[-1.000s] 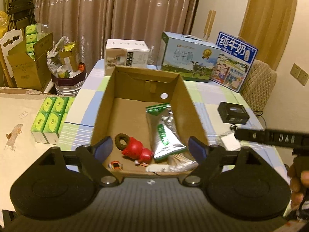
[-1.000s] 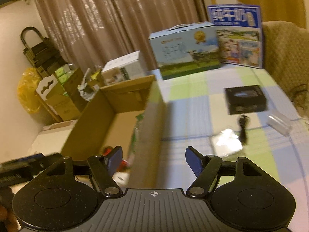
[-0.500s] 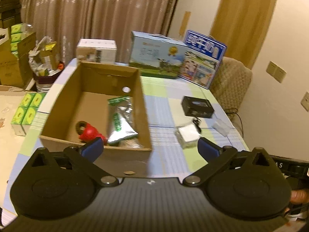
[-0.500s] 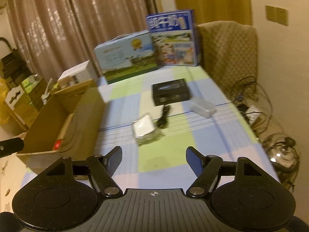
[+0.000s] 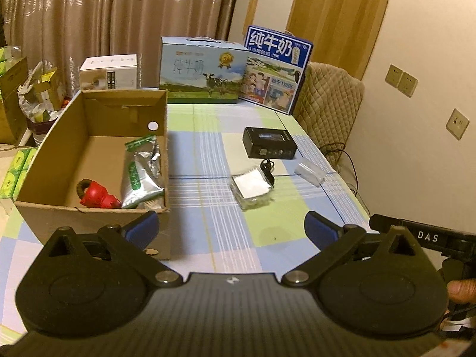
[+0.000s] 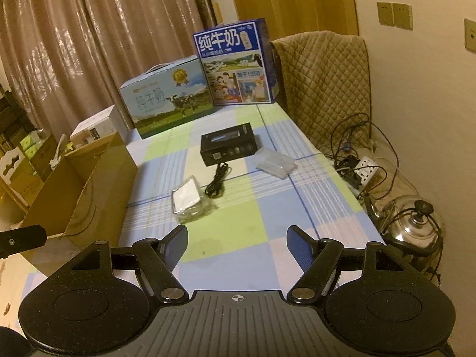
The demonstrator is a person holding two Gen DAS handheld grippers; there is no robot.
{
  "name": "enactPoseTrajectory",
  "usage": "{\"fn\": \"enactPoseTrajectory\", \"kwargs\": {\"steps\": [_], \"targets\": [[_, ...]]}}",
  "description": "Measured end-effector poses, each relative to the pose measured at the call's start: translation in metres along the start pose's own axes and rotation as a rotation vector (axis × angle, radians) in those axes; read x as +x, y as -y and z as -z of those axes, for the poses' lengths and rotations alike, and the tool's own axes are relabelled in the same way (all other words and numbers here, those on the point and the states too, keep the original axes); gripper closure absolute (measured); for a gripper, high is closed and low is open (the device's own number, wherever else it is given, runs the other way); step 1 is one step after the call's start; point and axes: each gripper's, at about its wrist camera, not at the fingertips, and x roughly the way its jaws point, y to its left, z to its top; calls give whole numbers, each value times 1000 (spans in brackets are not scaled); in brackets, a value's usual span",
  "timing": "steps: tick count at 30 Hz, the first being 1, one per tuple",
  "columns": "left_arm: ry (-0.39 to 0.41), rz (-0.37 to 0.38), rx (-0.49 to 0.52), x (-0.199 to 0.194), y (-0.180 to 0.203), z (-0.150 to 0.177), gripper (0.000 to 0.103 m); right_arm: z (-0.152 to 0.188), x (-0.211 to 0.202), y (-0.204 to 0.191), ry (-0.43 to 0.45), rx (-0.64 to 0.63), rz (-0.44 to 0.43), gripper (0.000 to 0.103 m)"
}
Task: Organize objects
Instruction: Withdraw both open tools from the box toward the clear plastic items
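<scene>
An open cardboard box (image 5: 59, 136) stands at the table's left and holds a red toy (image 5: 98, 197) and a silver-green pouch (image 5: 139, 175). It also shows in the right wrist view (image 6: 98, 178). On the checked cloth lie a clear packet with white contents (image 5: 251, 189) (image 6: 189, 197), a black cable (image 5: 267, 169) (image 6: 217, 180), a black box (image 5: 269, 142) (image 6: 229, 148) and a clear plastic case (image 5: 309, 173) (image 6: 275, 165). My left gripper (image 5: 230, 232) is open and empty above the near table edge. My right gripper (image 6: 236, 245) is open and empty, short of the packet.
Two milk cartons (image 5: 205, 71) (image 5: 275, 70) and a white box (image 5: 108, 73) stand at the table's far end. A padded chair (image 6: 324, 74) is at the far right. A power strip with cables (image 6: 364, 172) and a steel kettle (image 6: 412, 226) sit right of the table.
Both grippers have swung right, away from the cardboard box toward the loose items on the cloth. Both stay open and empty.
</scene>
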Motion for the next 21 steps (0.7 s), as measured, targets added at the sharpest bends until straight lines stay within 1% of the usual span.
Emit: {"fn": "enactPoseTrajectory", "kwargs": {"steps": [5, 12, 21], "targets": [[-7, -11, 25, 8, 11, 3, 1, 1, 3, 11, -6, 12, 10, 32], [-24, 2, 41, 22, 24, 2, 1, -1, 12, 22, -22, 12, 17, 32], [-44, 14, 49, 48, 37, -5, 1, -14, 34, 36, -35, -6, 25, 32]]}}
